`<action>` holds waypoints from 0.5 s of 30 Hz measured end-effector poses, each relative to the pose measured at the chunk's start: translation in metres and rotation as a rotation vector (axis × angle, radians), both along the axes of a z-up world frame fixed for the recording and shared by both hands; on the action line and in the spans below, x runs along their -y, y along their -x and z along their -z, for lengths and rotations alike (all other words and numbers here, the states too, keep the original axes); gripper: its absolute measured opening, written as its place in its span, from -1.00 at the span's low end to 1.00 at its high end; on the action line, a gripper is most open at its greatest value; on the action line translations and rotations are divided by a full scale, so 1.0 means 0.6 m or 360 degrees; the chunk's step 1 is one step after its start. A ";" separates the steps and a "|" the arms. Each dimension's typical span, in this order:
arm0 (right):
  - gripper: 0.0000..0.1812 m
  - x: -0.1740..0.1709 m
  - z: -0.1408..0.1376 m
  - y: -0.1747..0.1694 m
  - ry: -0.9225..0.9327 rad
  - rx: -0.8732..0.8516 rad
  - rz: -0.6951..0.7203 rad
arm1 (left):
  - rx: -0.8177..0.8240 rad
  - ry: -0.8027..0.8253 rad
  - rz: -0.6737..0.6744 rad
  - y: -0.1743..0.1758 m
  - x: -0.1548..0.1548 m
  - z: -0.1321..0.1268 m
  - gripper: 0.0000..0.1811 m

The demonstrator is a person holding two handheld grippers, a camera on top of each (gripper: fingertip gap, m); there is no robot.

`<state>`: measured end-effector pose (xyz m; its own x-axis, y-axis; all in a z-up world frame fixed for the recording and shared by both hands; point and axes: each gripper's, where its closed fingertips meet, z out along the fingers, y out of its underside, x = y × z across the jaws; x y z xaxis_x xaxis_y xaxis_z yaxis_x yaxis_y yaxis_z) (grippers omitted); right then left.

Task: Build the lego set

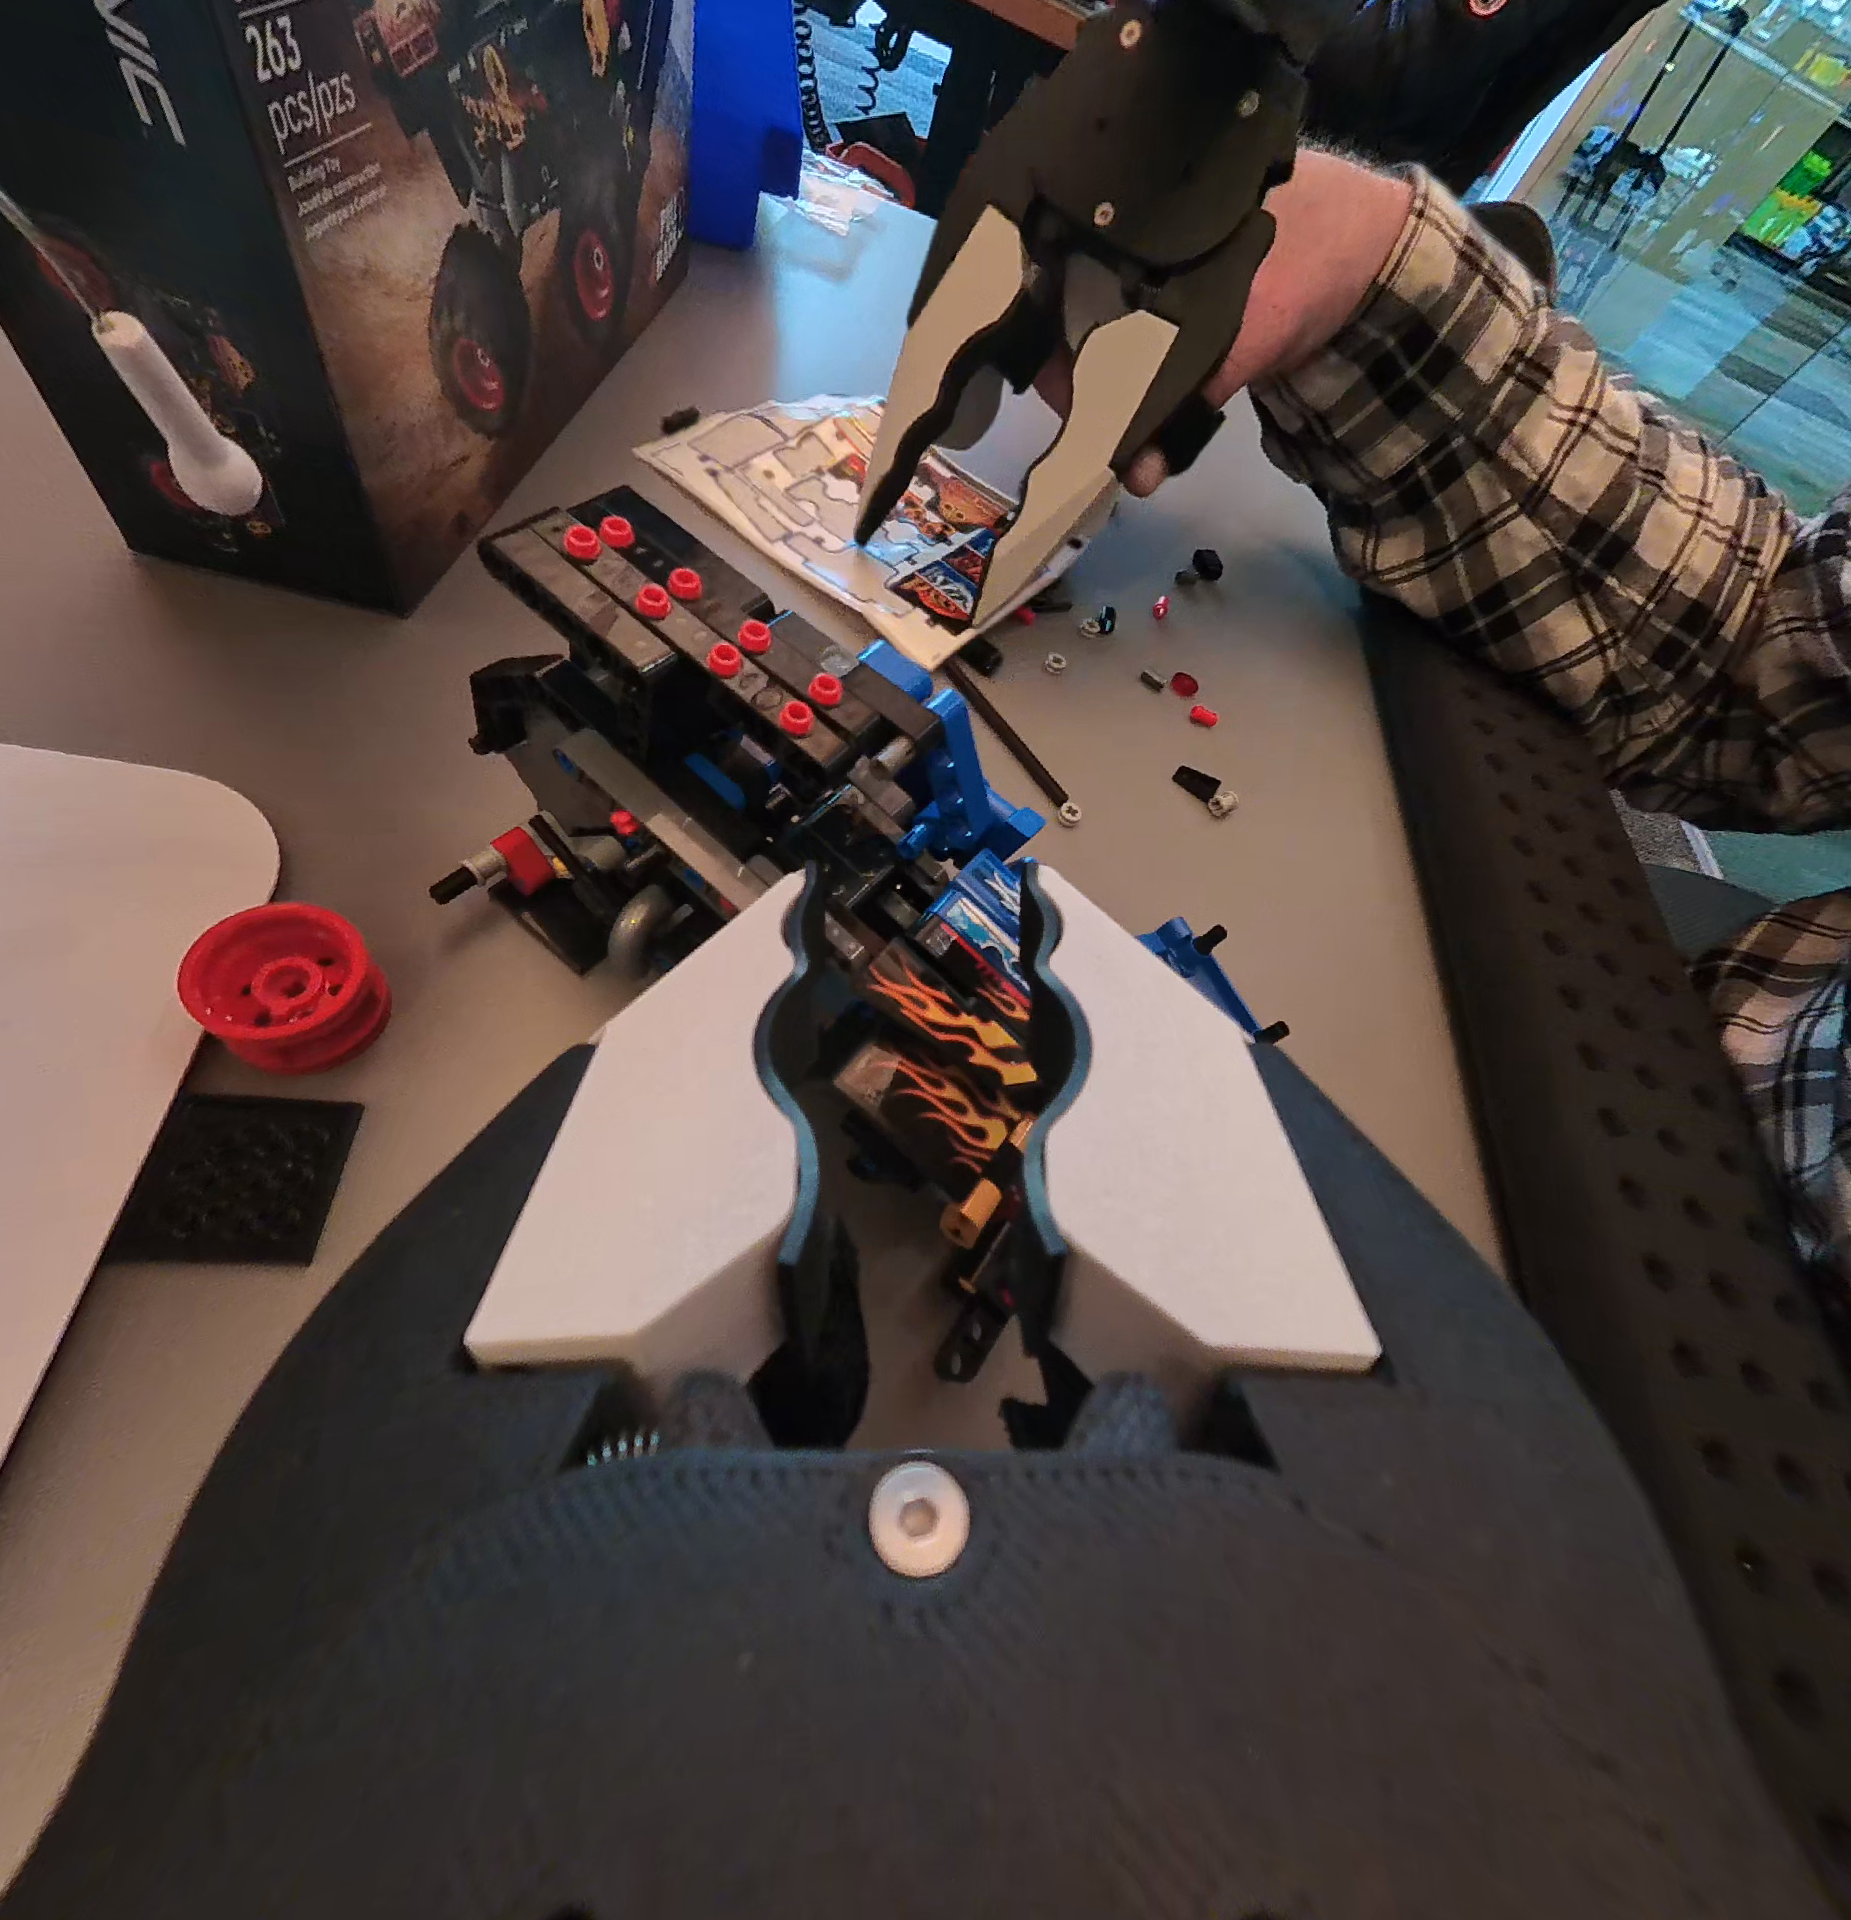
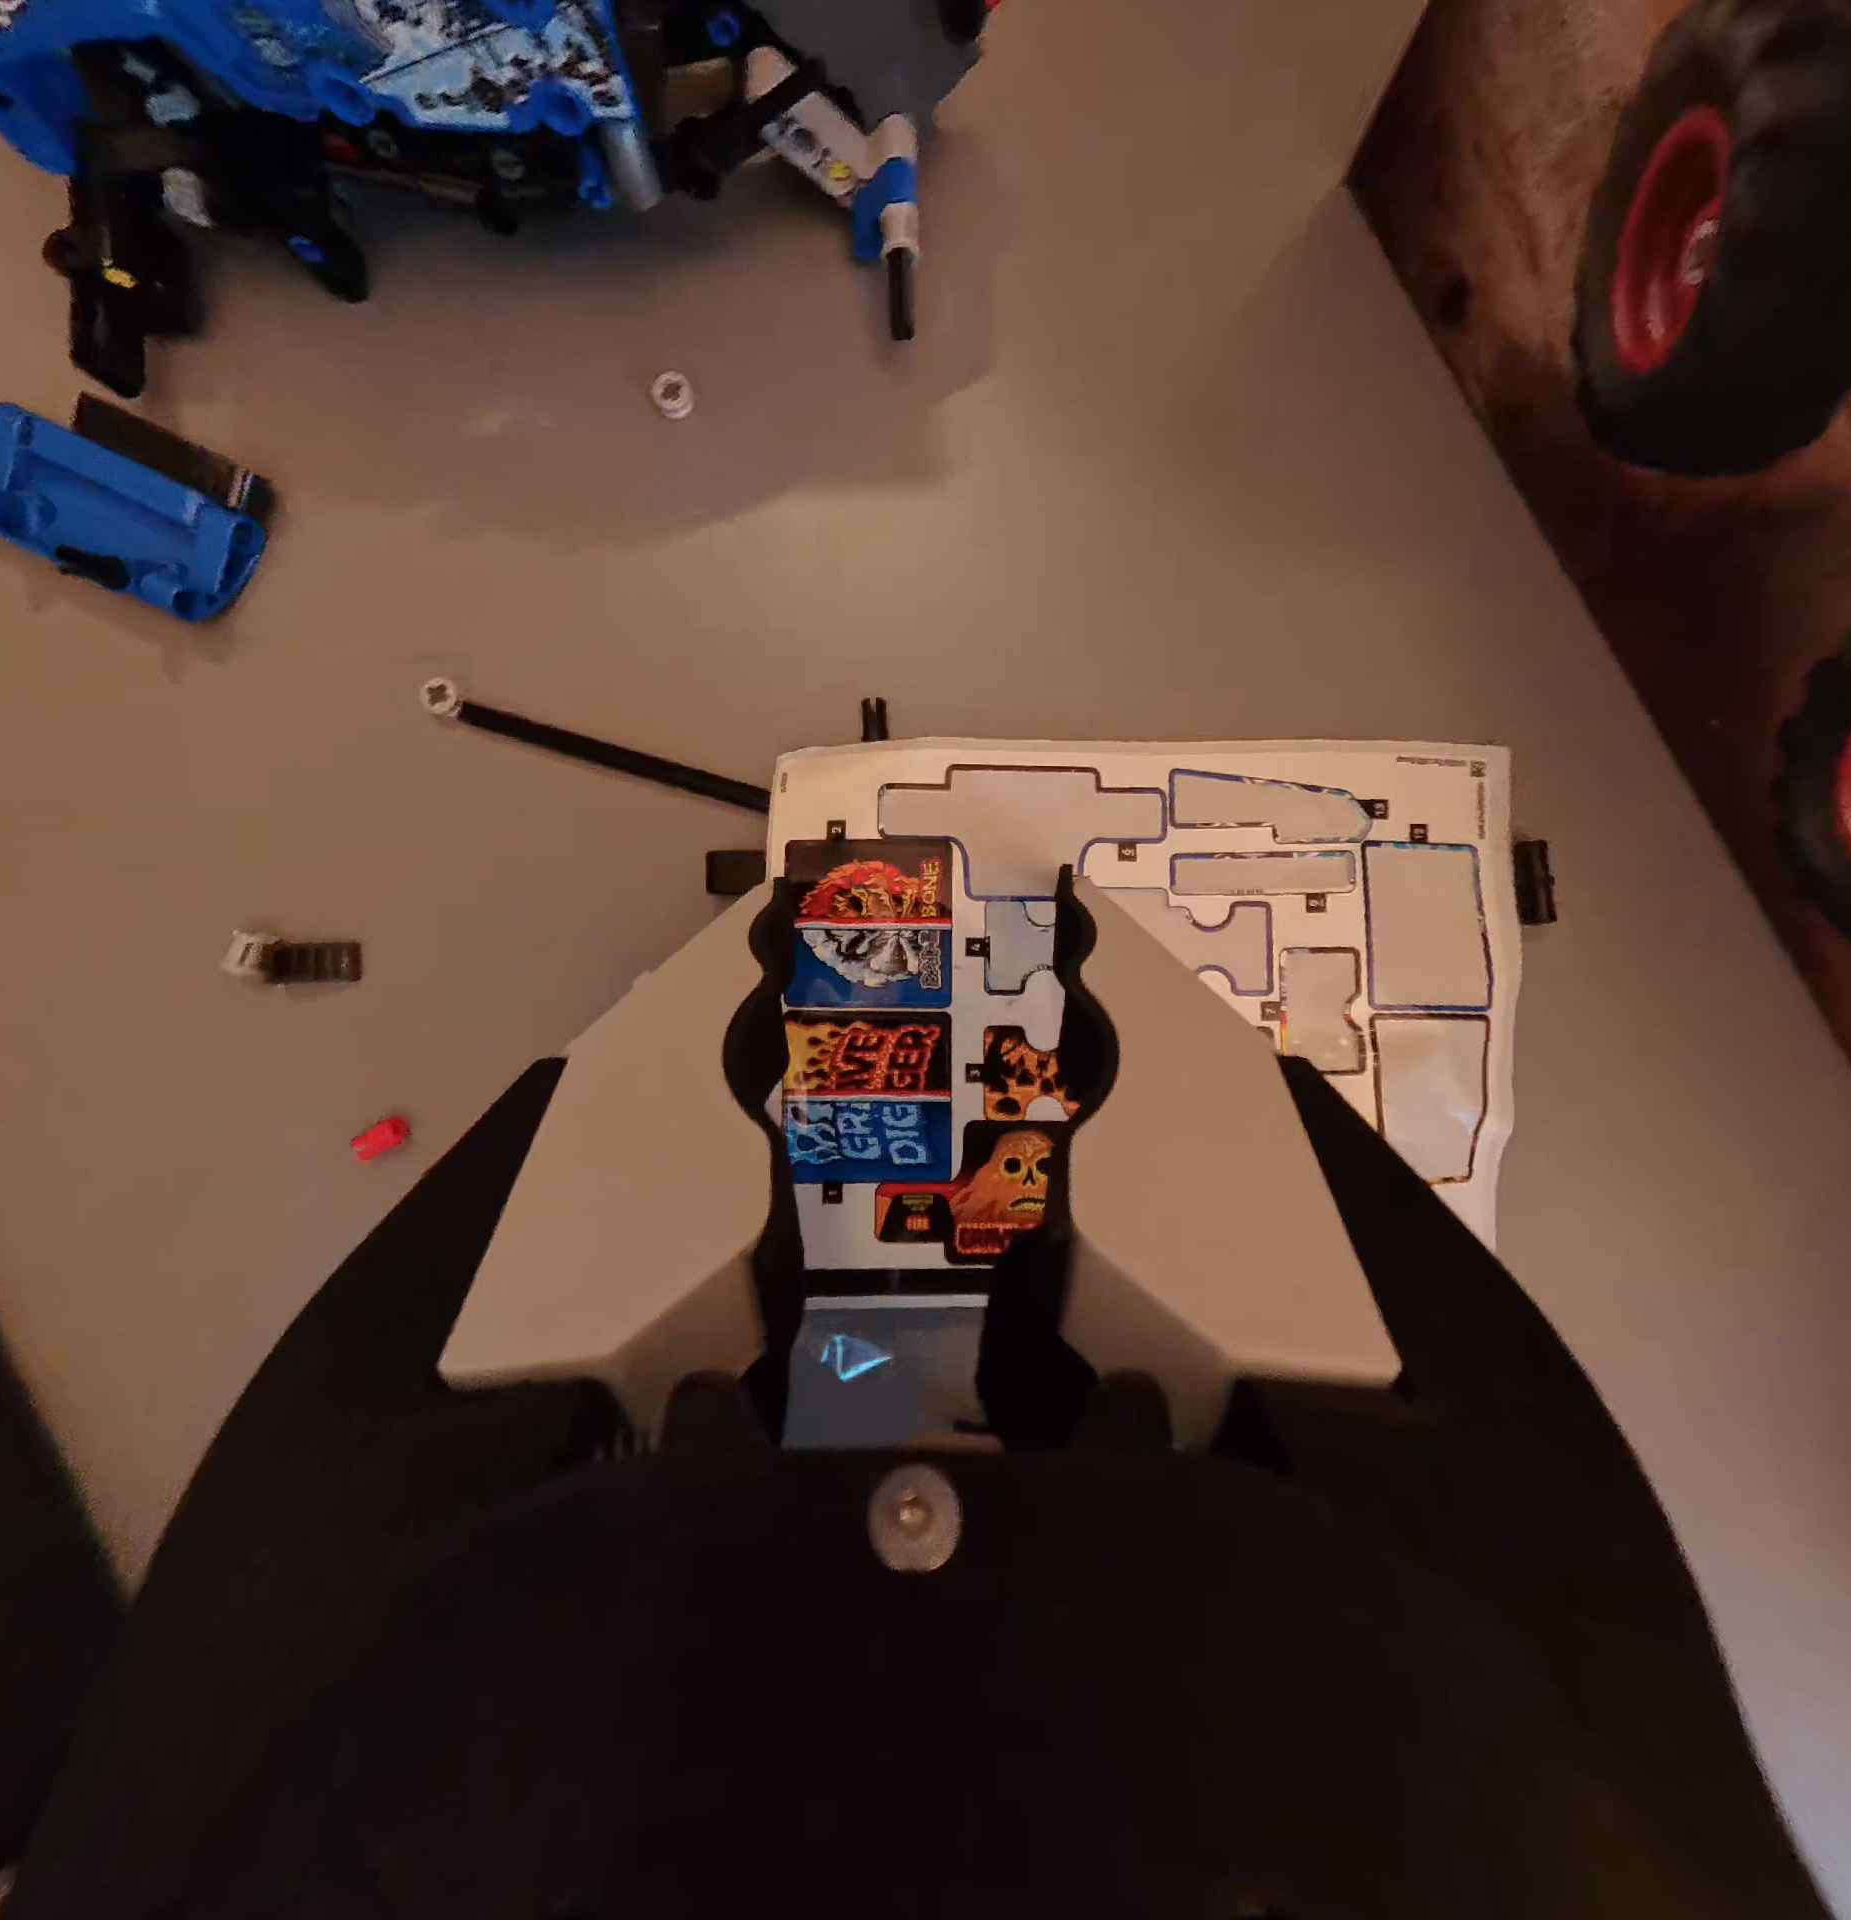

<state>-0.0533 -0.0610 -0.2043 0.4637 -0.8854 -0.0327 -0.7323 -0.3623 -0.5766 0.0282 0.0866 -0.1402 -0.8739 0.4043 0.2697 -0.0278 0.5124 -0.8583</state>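
Observation:
A half-built black and blue lego truck (image 1: 713, 686) with red pins on top lies on the grey table (image 1: 1264, 935). My left gripper (image 1: 921, 888) is closed around its near end, on the flame-stickered panels (image 1: 947, 1049). The truck also shows at the top left of the right wrist view (image 2: 308, 114). A sticker sheet (image 2: 1420, 935) lies flat, with several stickers gone and coloured ones left (image 2: 869, 925). My right gripper (image 2: 916, 888) is open with its tips down on the sheet. The left wrist view shows it too (image 1: 931, 571), standing on the sheet (image 1: 755, 468).
The set's box (image 1: 381, 260) stands at the back left. A red wheel hub (image 1: 282, 987), a black square mat (image 1: 240, 1179) and a white board (image 1: 69, 935) lie left. A black axle (image 2: 609, 753), a blue piece (image 2: 110, 509) and small loose pins (image 1: 1191, 707) are scattered about. My hands' fingertips stand some 20 cm from each other. To the blue piece (image 2: 110, 509): left tips about 11 cm, right tips about 15 cm.

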 end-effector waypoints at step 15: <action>-0.86 -0.040 0.007 0.134 0.0144 -0.0223 -0.0203 | 0.0027 -0.0012 0.0015 0.004 -0.003 -0.002 -0.59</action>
<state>-0.1339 -0.0368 -0.2087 0.5688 -0.8220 -0.0277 -0.7480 -0.5030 -0.4331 0.0257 0.0885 -0.1391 -0.8745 0.4106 0.2581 -0.0086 0.5190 -0.8547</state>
